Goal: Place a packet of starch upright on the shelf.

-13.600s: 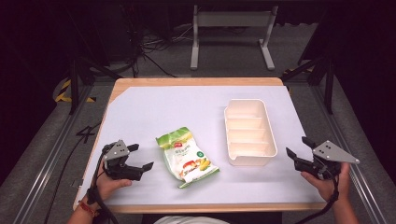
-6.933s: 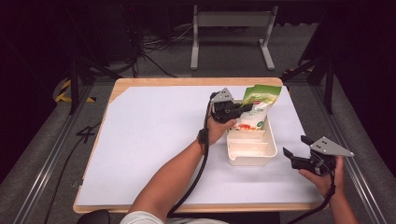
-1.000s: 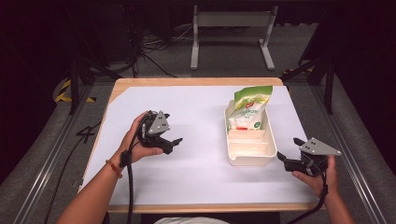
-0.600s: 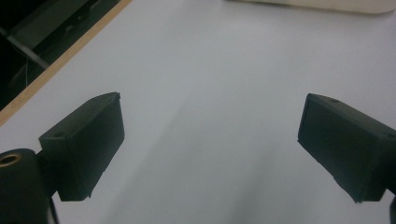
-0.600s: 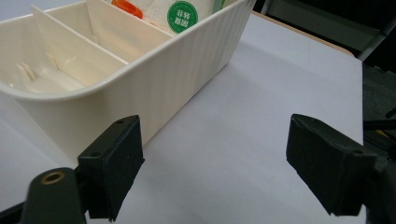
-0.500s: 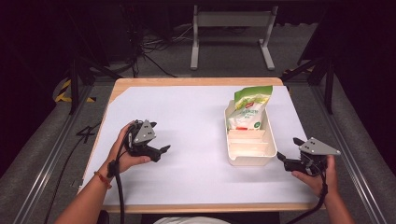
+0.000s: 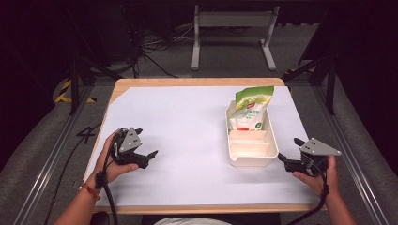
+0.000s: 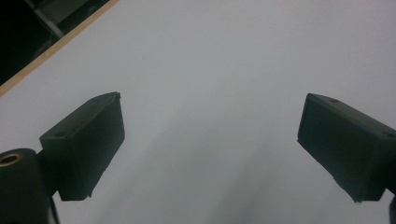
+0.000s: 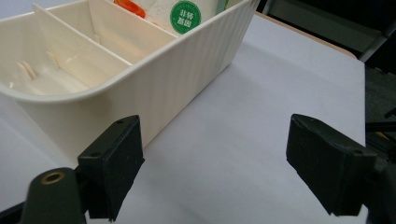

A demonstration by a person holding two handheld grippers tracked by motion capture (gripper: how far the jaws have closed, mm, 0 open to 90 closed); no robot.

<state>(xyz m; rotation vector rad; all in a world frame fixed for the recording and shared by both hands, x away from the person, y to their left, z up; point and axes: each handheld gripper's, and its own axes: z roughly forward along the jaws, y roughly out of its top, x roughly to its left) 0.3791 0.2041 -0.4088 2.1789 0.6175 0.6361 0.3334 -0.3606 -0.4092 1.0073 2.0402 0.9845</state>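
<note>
We see the green snack bag [image 7: 251, 108] standing upright in the far compartment of the cream tray [image 7: 252, 160] on the right half of the desk [image 7: 187, 122], its top rising above the rim and leaning a little to the far side. The near compartments lie bare. In the right tool view the bag's [image 9: 182, 14] green round label shows behind a divider of the tray [image 9: 154, 84].

Our left tool [image 7: 146, 157] rests low at the desk's near left, well apart from the tray, its jaws spread wide with nothing between them; the left tool view [image 8: 210, 154] looks down on plain white desk [image 8: 224, 56]. Our right tool [image 7: 287, 161] hovers just beside the tray's near right corner, jaws likewise wide and empty, the left jaw close to the ribbed wall in the right tool view [image 9: 212, 172].

We judge the placing done, and the risks small but real. The bag stands tall and top-heavy, so a knock to the tray could tip it out over the far rim. The right tool is the likeliest cause: a careless swing of that open jaw, or its trailing cable, could catch the wall and shove the light tray across the smooth desk.
</note>
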